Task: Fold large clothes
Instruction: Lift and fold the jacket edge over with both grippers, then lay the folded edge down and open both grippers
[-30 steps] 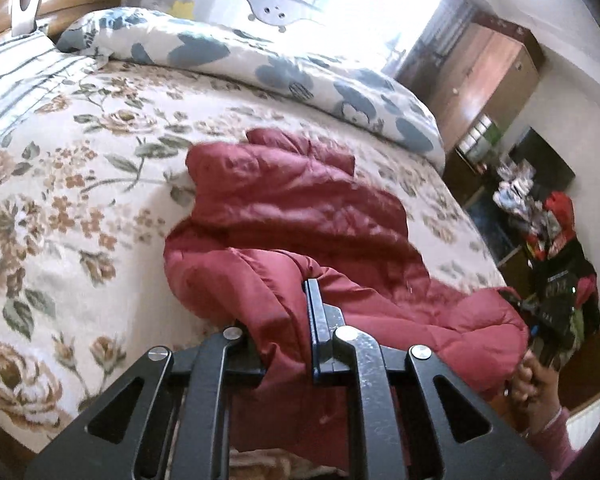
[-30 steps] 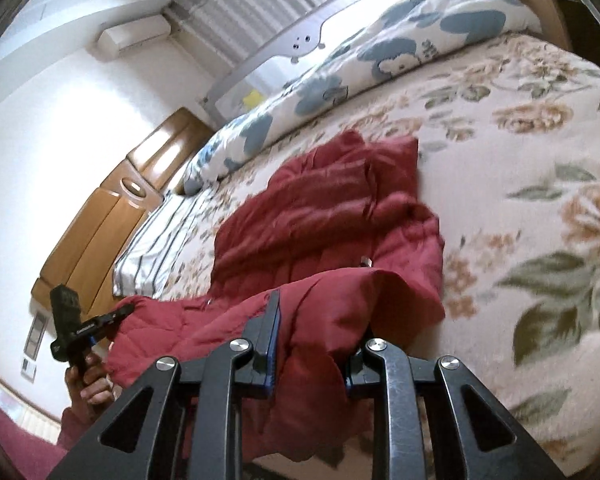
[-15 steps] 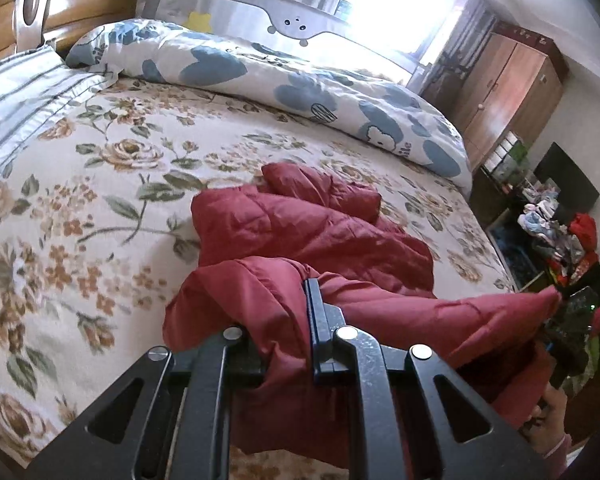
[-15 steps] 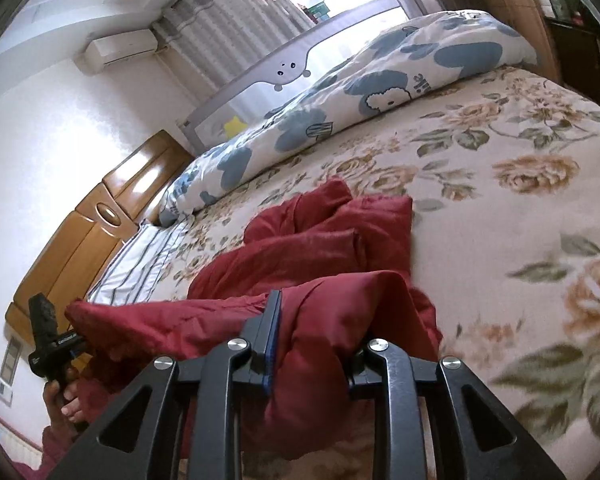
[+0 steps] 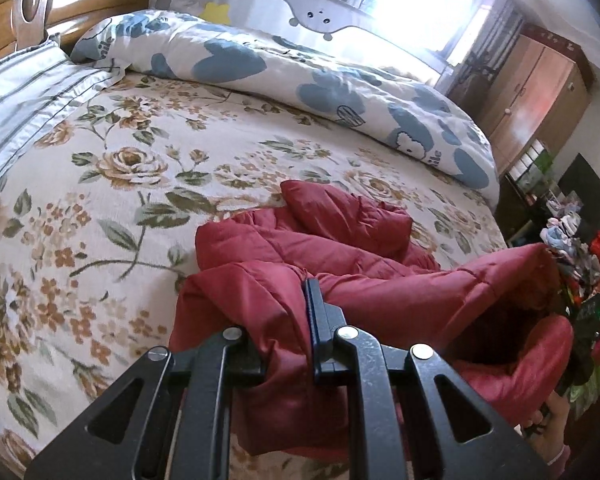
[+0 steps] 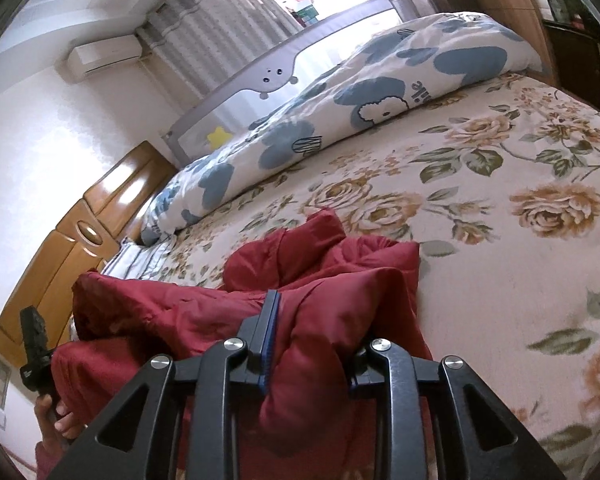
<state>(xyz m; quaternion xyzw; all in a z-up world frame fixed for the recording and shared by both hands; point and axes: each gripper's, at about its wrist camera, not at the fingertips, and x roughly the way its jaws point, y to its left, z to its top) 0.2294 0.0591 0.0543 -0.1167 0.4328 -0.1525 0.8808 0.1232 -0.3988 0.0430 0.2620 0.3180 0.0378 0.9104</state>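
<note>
Both grippers are on the red padded jacket (image 5: 340,240) here at the near edge of the bed (image 5: 100,184). The left gripper (image 5: 288,320) has its fingers (image 5: 314,312) clamped tight on a fold of the red fabric, which bunches up between them and hangs over the front. The right gripper (image 6: 308,336) bites a thicker wad of the same jacket (image 6: 332,280), its fingers (image 6: 269,320) pinching the cloth a little wider apart. Between the two grips the jacket's edge stretches taut and lifted, while the rest lies crumpled on the floral bedspread (image 6: 520,208) just ahead.

Beyond the jacket the bedspread runs bare up to a long rolled duvet with blue flowers (image 5: 300,80), lying across the far side against a grey bed rail (image 5: 300,12). A striped pillow (image 5: 24,88) sits at the wooden headboard (image 5: 32,4). Off the bed's far corner stands a wooden wardrobe (image 5: 540,88), with a cluttered heap of clothes (image 5: 580,248) below it. In the right wrist view an air conditioner (image 6: 104,56) hangs on the wall beside grey curtains (image 6: 204,36).
</note>
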